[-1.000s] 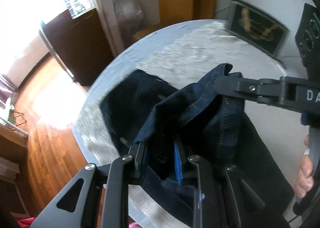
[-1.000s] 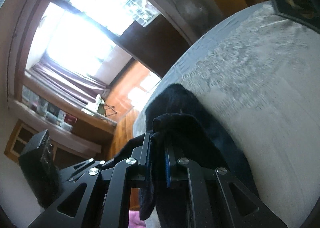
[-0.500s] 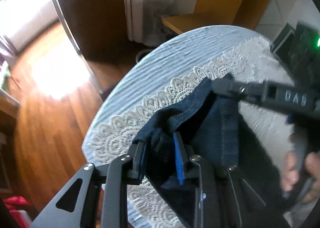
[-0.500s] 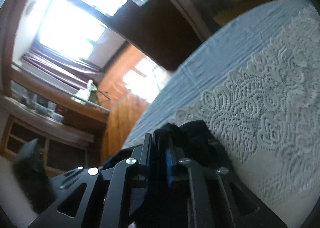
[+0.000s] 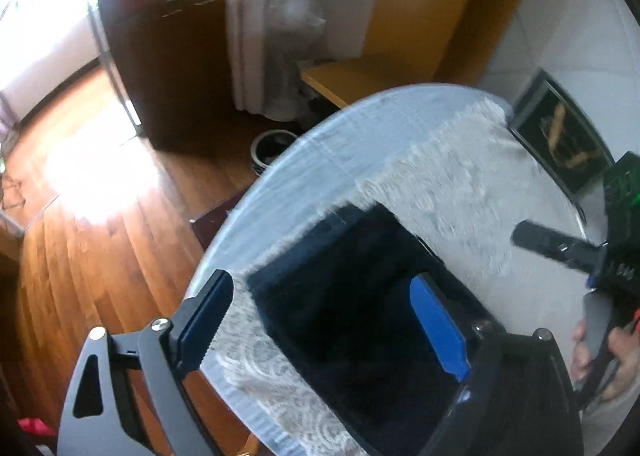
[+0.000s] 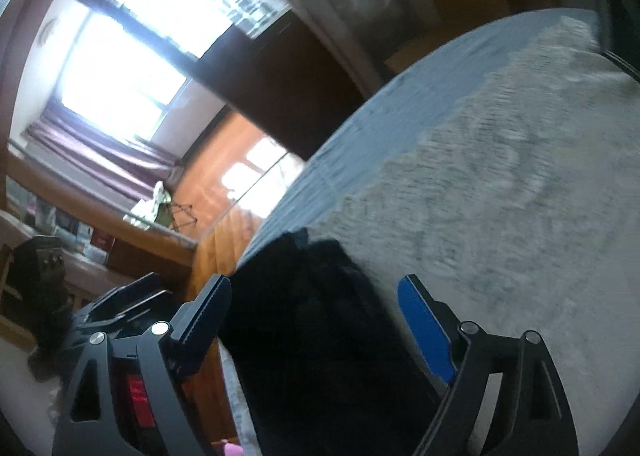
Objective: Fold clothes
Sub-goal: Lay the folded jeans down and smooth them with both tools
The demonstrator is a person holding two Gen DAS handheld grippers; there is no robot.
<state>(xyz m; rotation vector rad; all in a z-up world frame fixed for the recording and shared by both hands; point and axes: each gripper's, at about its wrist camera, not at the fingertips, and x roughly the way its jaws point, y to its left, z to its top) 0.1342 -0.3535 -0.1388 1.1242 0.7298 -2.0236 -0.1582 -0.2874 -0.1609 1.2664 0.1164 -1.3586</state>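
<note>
Dark blue jeans [image 5: 356, 308] lie folded flat on the round table [image 5: 320, 160], near its left edge. My left gripper [image 5: 320, 320] is open above them, its blue-padded fingers spread wide with nothing between. In the right wrist view the jeans [image 6: 320, 336] show as a dark block, and my right gripper [image 6: 316, 328] hovers open over them. The right gripper's finger [image 5: 560, 246] also shows in the left wrist view, to the right of the jeans and apart from them. A hand [image 5: 612, 360] holds its handle.
A white lace cloth [image 5: 460, 184] covers the blue tablecloth. A dark framed picture [image 5: 560, 136] leans at the table's far right. Wooden floor [image 5: 80, 216] drops away left of the table edge. A dark pot [image 5: 272, 144] stands on the floor beyond.
Both grippers have let go of the jeans and opened wide. The jeans now lie flat on the table instead of hanging bunched. Both grippers have pulled back from them.
</note>
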